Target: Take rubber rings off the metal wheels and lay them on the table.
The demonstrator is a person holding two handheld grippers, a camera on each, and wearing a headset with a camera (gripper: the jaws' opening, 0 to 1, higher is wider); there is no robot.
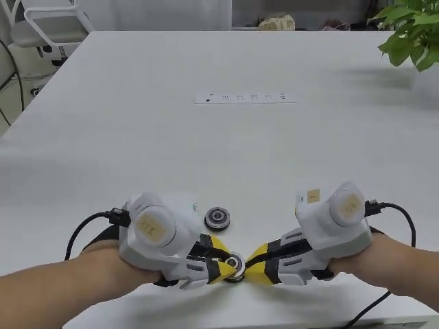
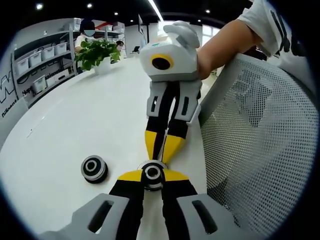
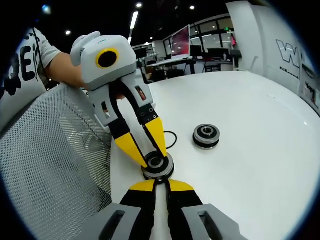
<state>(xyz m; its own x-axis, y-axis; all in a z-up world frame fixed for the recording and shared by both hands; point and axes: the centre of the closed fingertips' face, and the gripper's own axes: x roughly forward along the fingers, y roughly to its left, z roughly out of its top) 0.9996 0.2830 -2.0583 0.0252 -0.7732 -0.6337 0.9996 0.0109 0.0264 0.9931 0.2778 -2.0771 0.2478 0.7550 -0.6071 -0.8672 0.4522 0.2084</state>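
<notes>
Your left gripper (image 1: 227, 266) and right gripper (image 1: 248, 264) meet tip to tip at the near edge of the white table (image 1: 206, 151). Both are clamped on one small metal wheel with a black rubber ring (image 1: 236, 262), so nothing passes between them. A second black-ringed metal wheel (image 1: 217, 218) lies just beyond the left gripper. Past it you have open tabletop up to the flush white socket strip (image 1: 245, 98). A grey mesh chair back (image 2: 260, 125) stands close behind the near edge.

- left gripper (image 1: 225, 269), right gripper (image 1: 248, 264): white bodies, black arms, yellow tips.
- held wheel (image 1: 235, 264), loose wheel (image 1: 217, 218): silver centres, black rims.
- table (image 1: 206, 151): plain white.
- plant (image 1: 411, 31), far right: green.
- chair back (image 2: 260, 135): pale grey mesh.
</notes>
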